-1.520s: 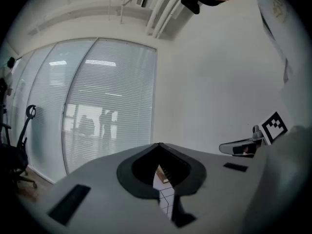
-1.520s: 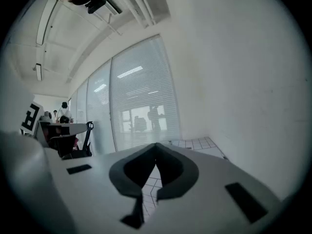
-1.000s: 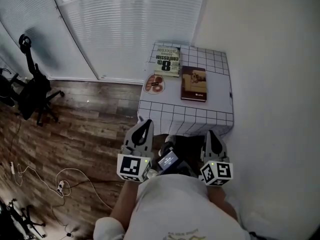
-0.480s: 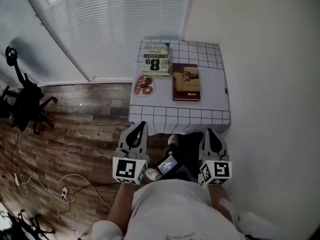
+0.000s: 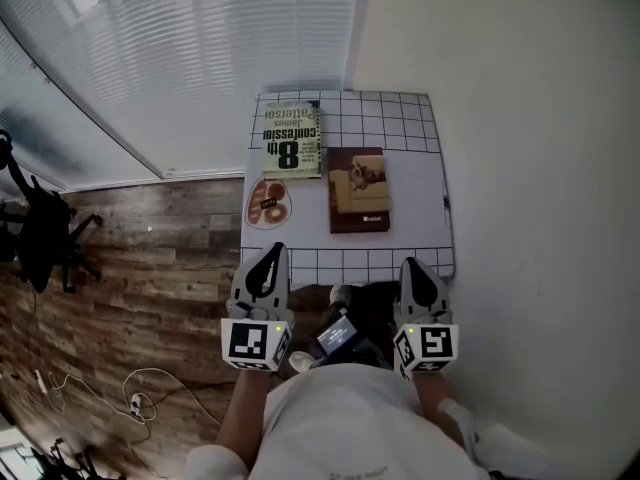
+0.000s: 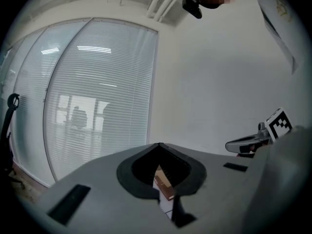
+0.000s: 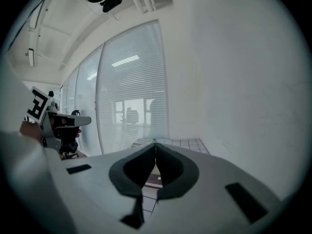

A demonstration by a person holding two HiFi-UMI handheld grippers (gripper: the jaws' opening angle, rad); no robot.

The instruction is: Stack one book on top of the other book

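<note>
Left tool and right tool, both closed and empty, near gridded surface; brown book beside green-and-white book, unstacked.

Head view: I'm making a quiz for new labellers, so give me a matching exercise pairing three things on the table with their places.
Things: 1 brown book; 2 pale green book; 3 round disc.
Places: A far left corner of the table; B left edge, nearer the person; C middle.
Pairs: 1-C, 2-A, 3-B.
</note>
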